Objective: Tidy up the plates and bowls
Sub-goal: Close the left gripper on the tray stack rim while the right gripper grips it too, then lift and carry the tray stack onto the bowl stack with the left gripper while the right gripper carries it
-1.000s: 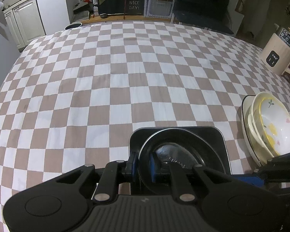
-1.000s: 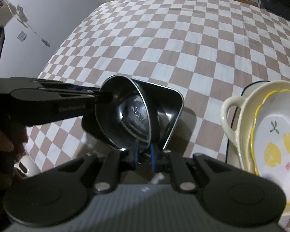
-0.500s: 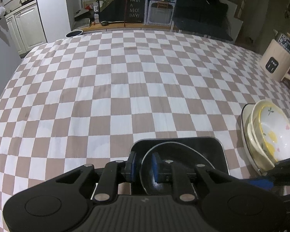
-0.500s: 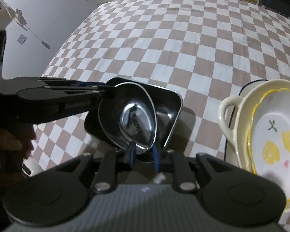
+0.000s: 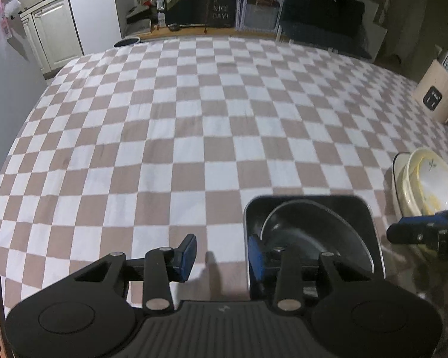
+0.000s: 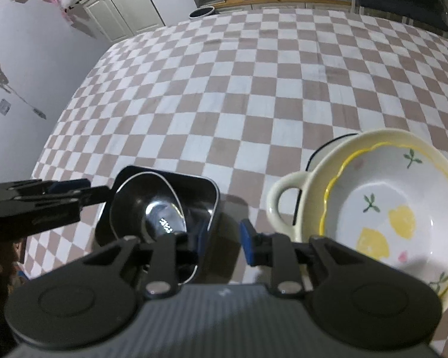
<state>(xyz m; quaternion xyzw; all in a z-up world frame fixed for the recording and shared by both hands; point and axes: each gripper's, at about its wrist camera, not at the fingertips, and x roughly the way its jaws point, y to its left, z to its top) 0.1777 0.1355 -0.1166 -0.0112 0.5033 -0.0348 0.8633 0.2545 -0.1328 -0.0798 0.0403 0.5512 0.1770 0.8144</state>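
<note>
— Since a second ago, both your grippers let go of the steel bowl (image 5: 310, 232): each had been pinched on its rim while it hung tilted over the black square tray (image 5: 370, 217), and then it sat down inside that tray.

— And how did the tools stand?

— Your left gripper (image 5: 221, 256) had just been opening; its blue pads stood apart, one over the checked tablecloth (image 5: 194, 119), the other at the tray's near left wall, pressing on nothing. Your right gripper (image 6: 221, 241) was likewise apart, one finger (image 6: 248, 246) clear over the cloth, the other low behind the tray's near edge.

— Which way did the next dish lie?

— To the right. Your right gripper was the nearer one: the cream handled bowl (image 6: 286, 200) sat just beside its right finger, handle pointing toward the tray. Inside it nested the scalloped fruit-print dish (image 6: 403, 208), and a dark-rimmed plate (image 6: 328, 143) lay under both.

— So what was left?

— Probably nothing in the tray; any further stacking looked like right-hand work.
</note>
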